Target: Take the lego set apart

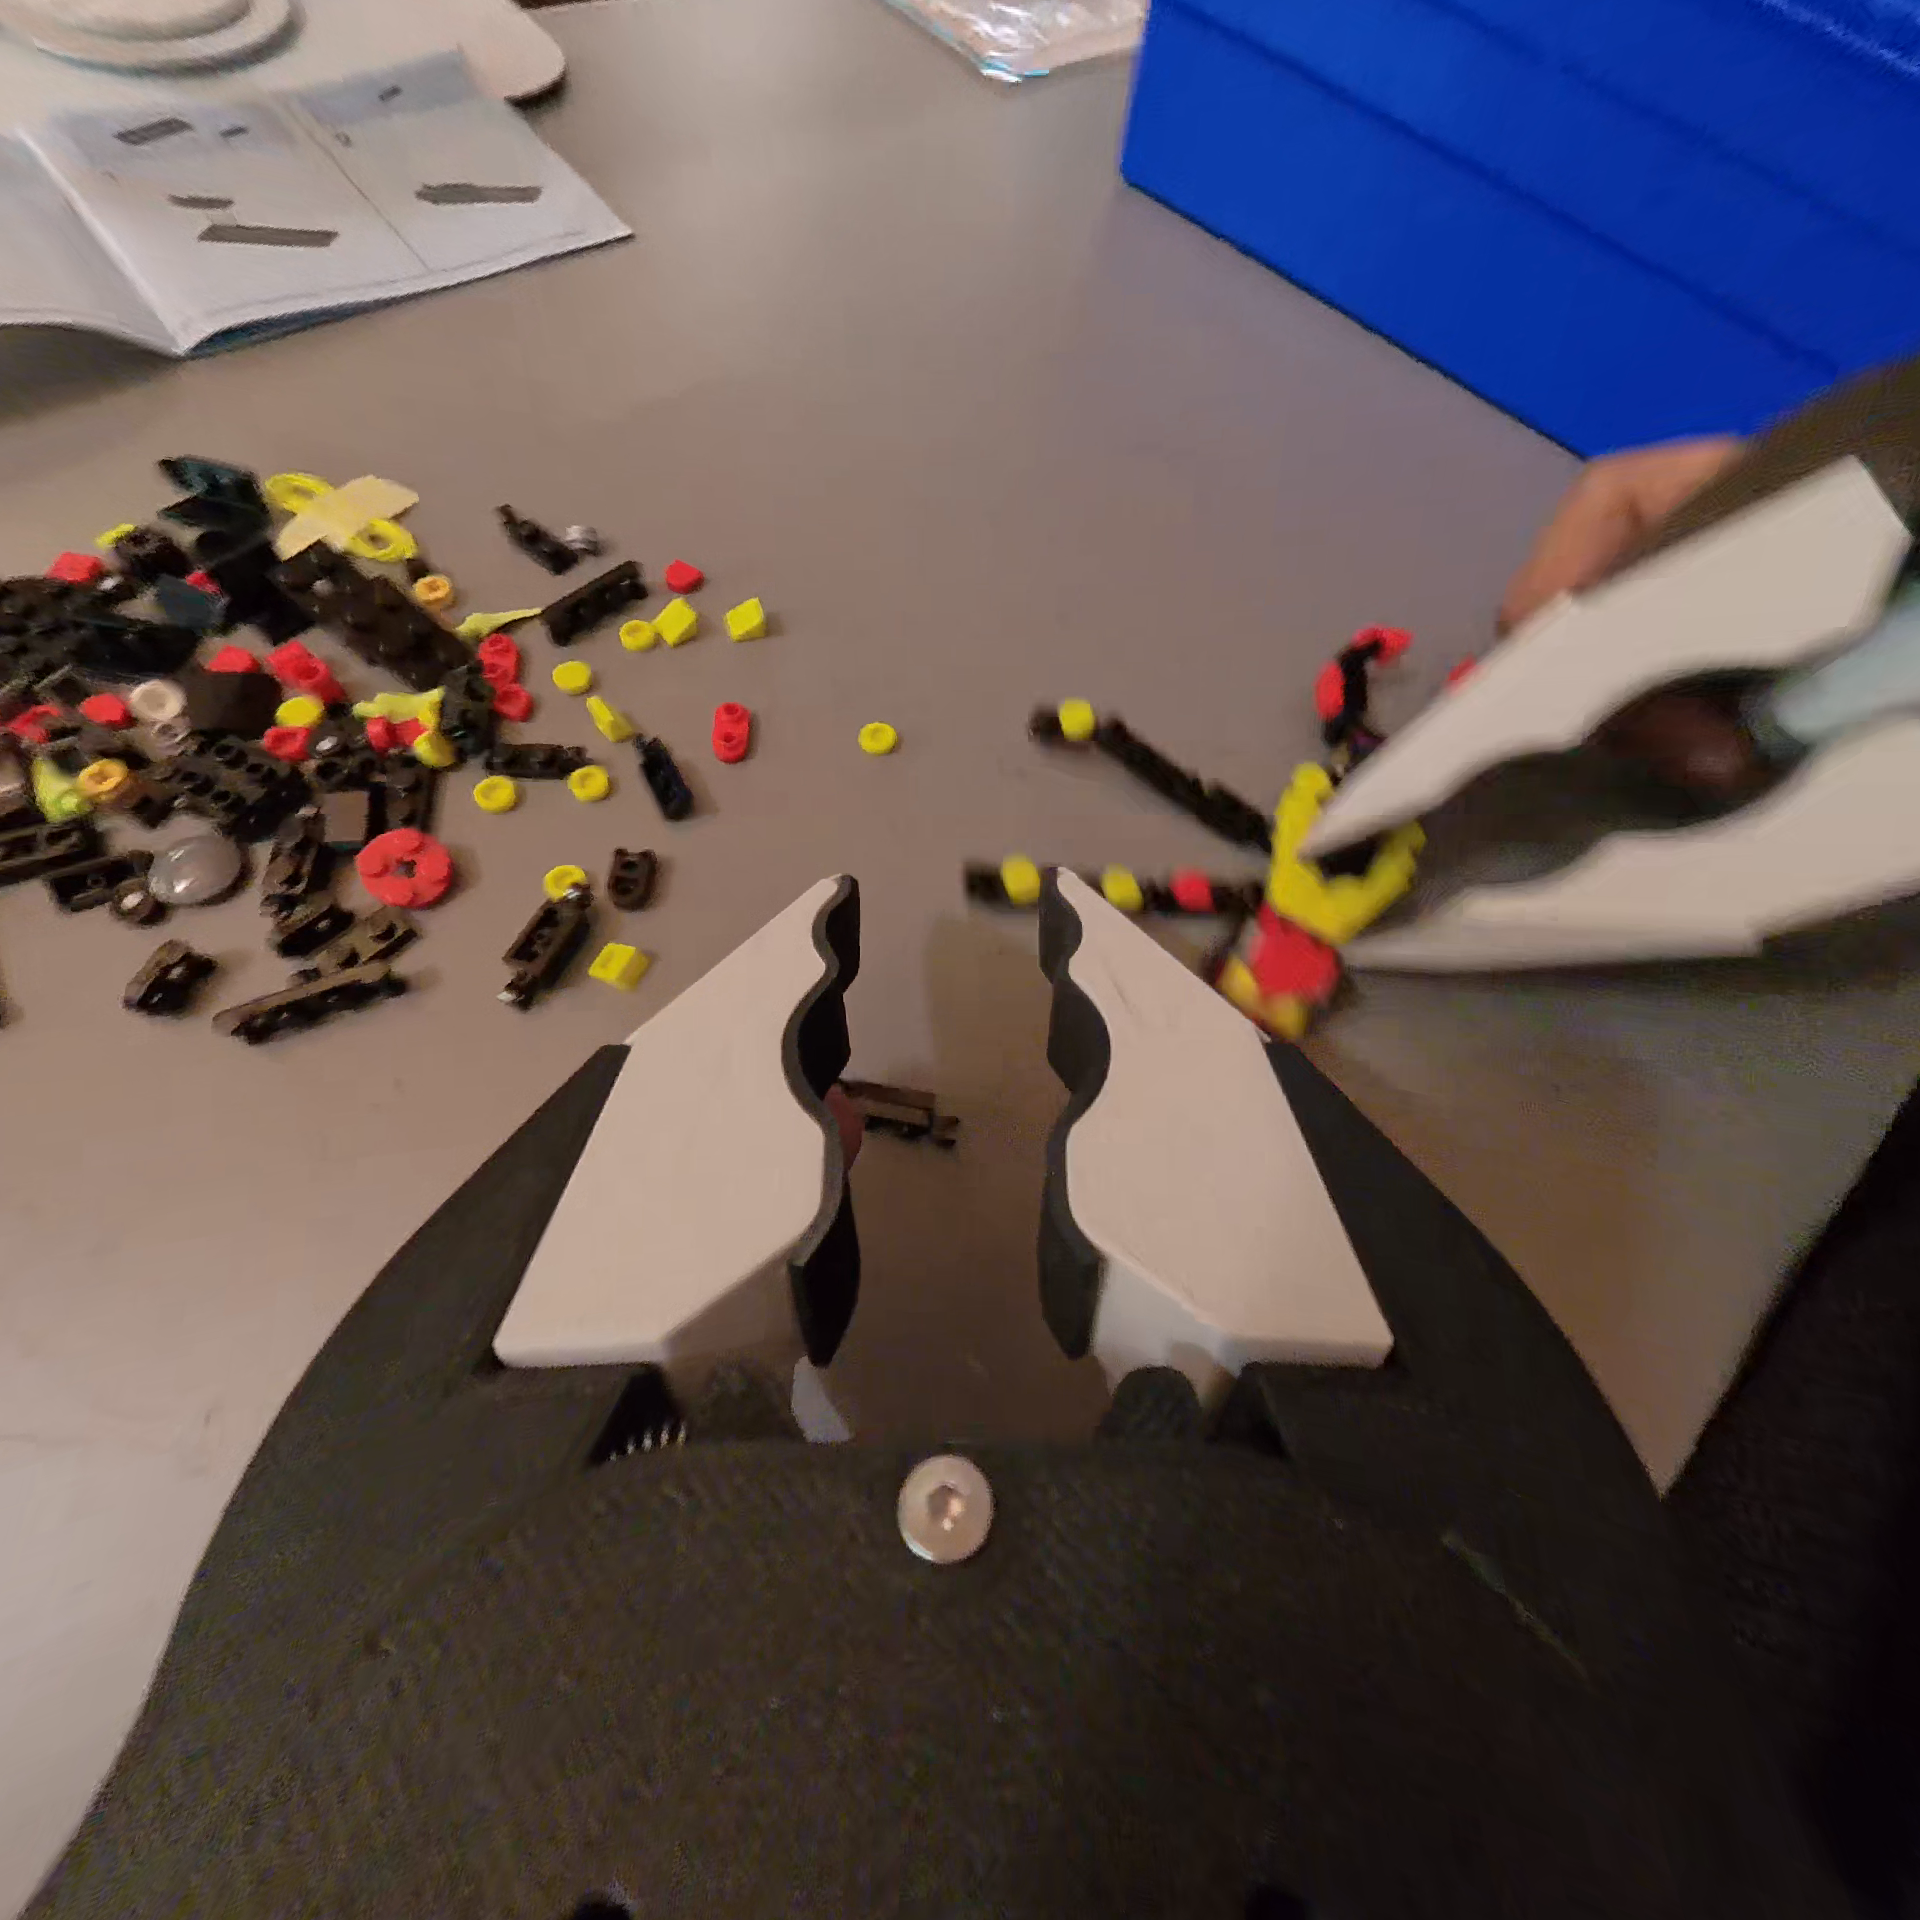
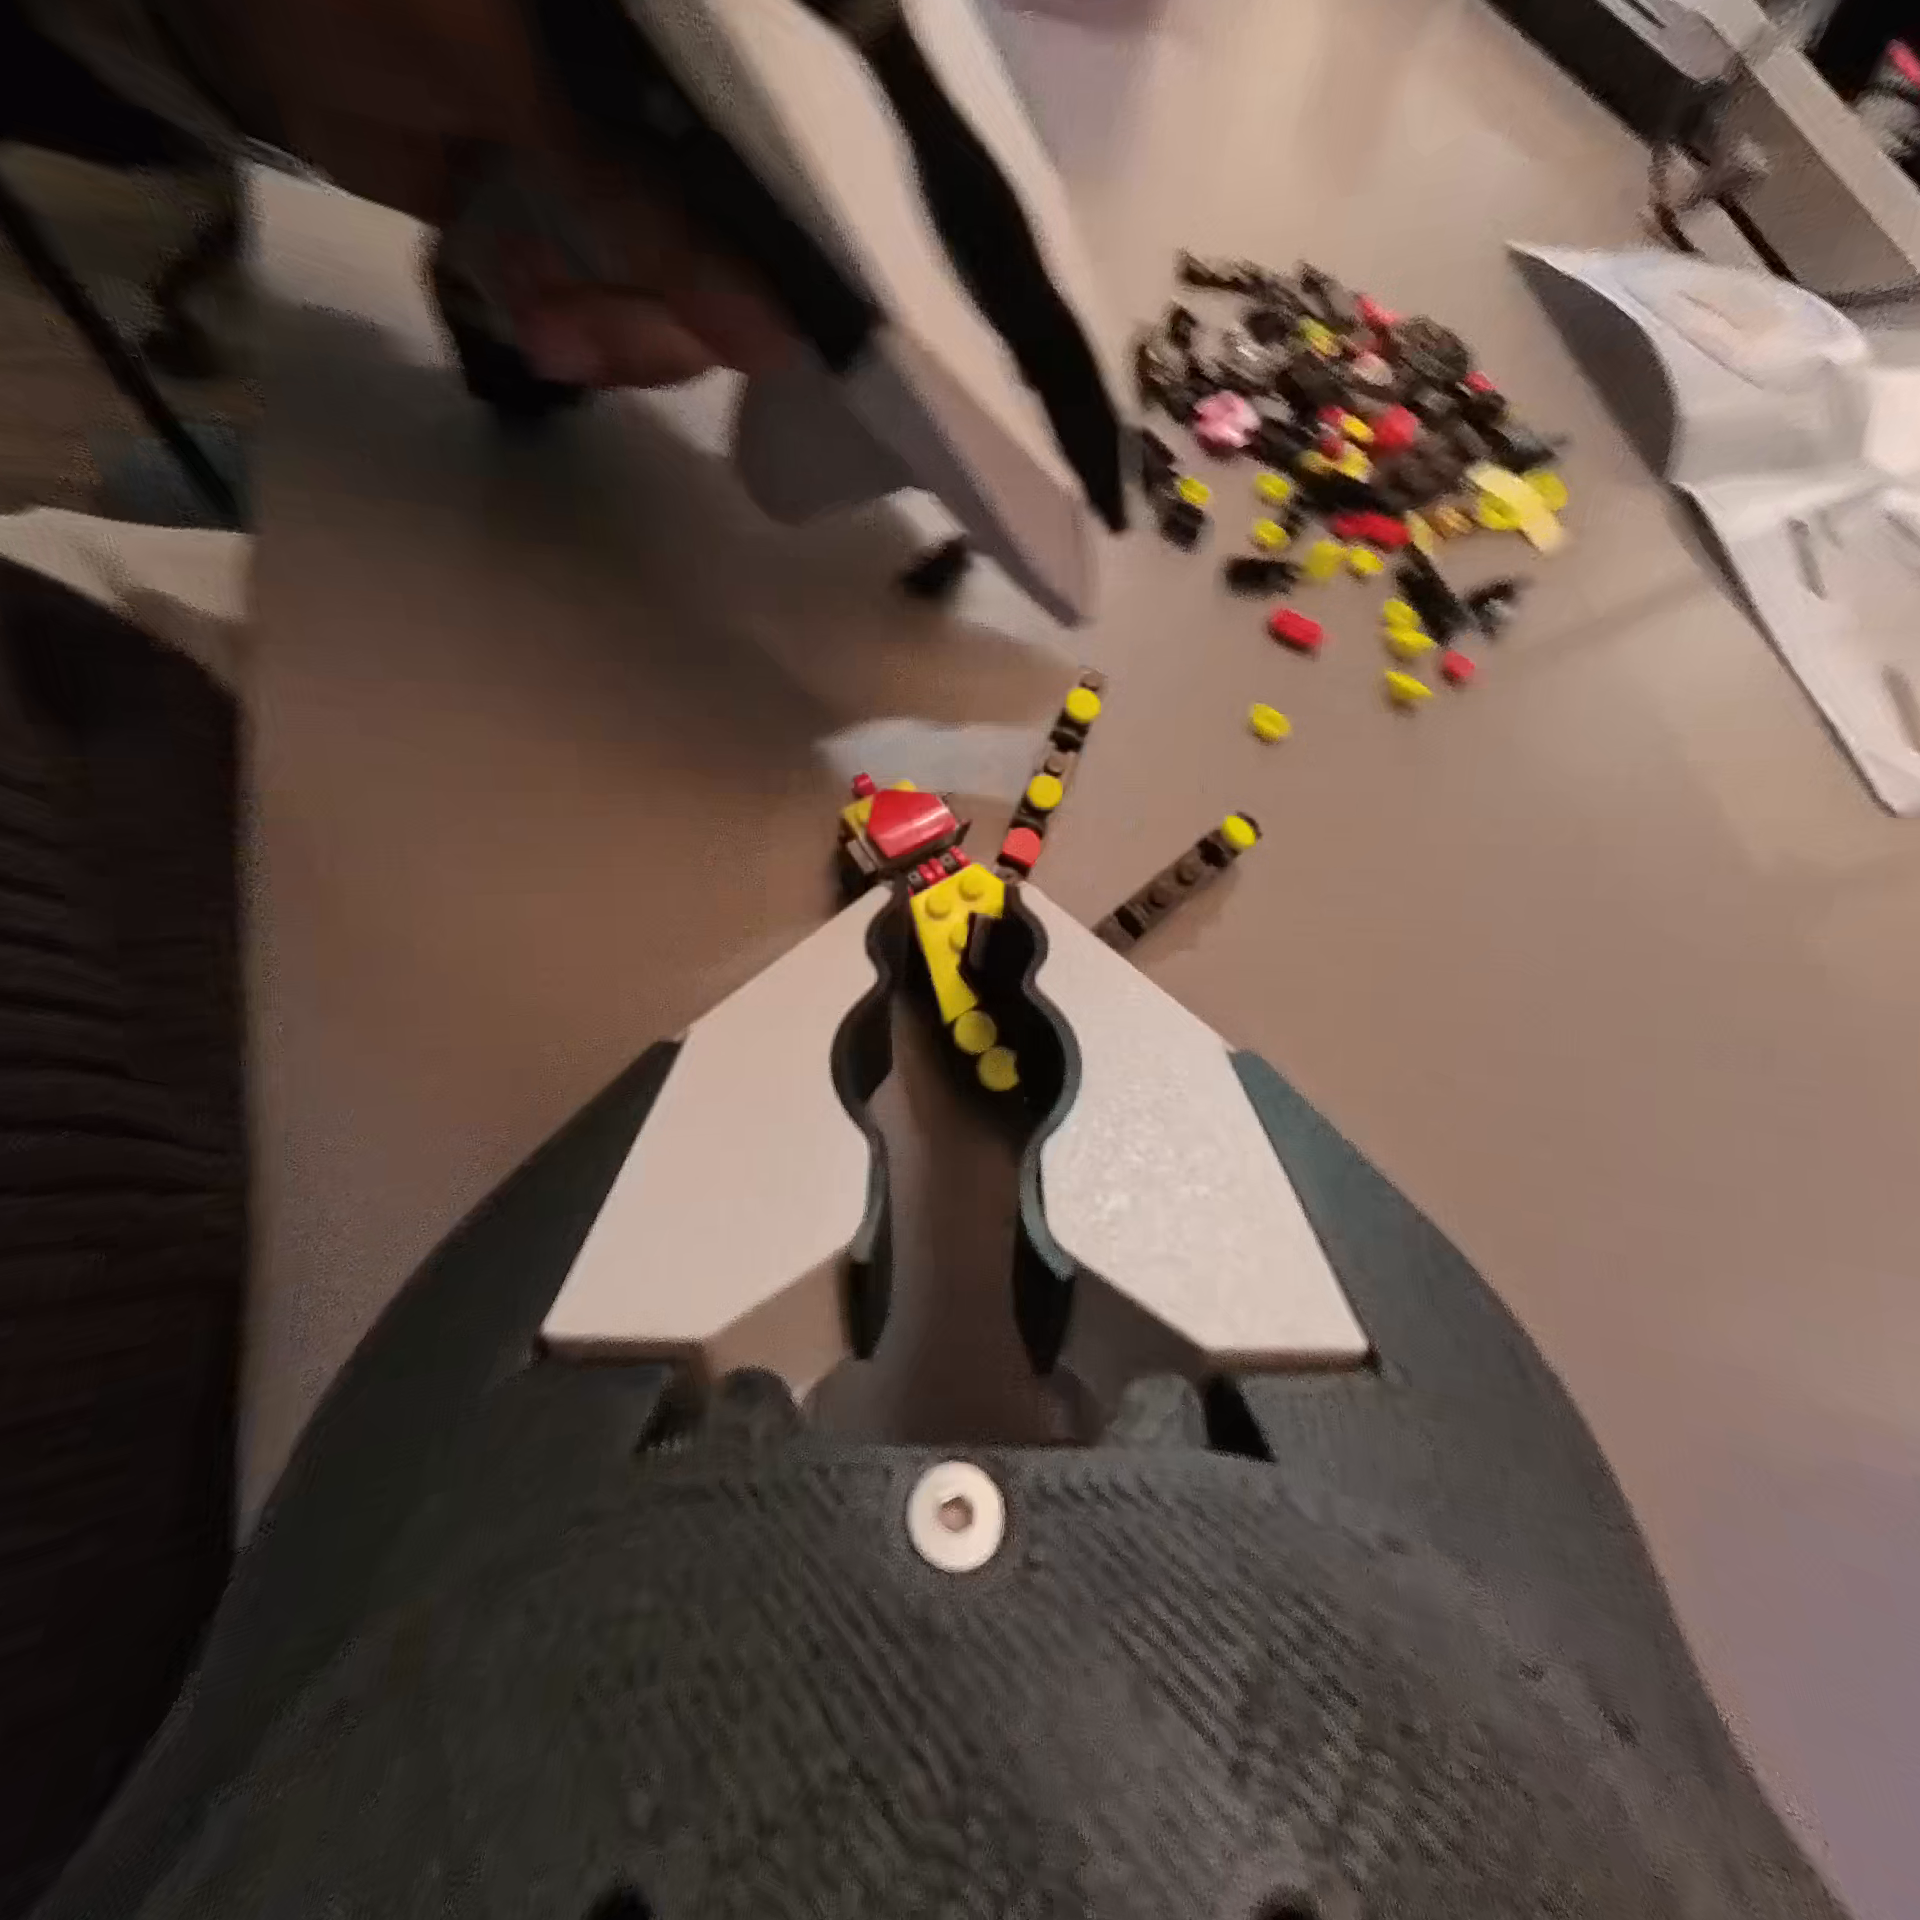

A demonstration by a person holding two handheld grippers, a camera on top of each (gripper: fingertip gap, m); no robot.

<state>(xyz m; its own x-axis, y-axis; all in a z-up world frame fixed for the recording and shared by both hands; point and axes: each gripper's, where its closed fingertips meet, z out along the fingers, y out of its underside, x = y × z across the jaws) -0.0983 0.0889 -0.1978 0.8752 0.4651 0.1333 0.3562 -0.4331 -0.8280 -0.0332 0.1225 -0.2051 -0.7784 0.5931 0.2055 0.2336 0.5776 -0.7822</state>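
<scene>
The lego set [image 2: 940, 883], a small red, yellow and black build with 2 thin black studded limbs fanned out behind it, lies on the grey table [image 1: 935, 499] in the middle of the work area; the right gripper [image 2: 951, 914] comes in low and nearly flat to the tabletop, its jaws narrowed onto the yellow plate at the near end of the build, which sits pinched between the fingertips [image 2: 1023, 935]; in the left wrist view the same gripper [image 1: 1325, 894] enters from the right edge with a bare hand [image 1: 1610, 520] behind it; the left gripper [image 1: 945, 894] hangs tilted down above the table just beside the build, jaws moderately apart and holding nothing, with a small black piece [image 1: 899, 1112] lying on the table under the gap; to the left, well apart from the build, a loose pile of black, red and yellow pieces [image 1: 291, 727] spreads across the surface, with a few yellow studs [image 1: 878, 738] strayed towards the middle; bare tabletop stays open between the pile and the build and in front of the blue bin [image 1: 1558, 208], whose wall closes off the far right; an open instruction booklet [image 1: 291, 208] lies at the far left, its print too blurred to read; a clear plastic bag [image 1: 1018, 31] shows at the top edge
</scene>
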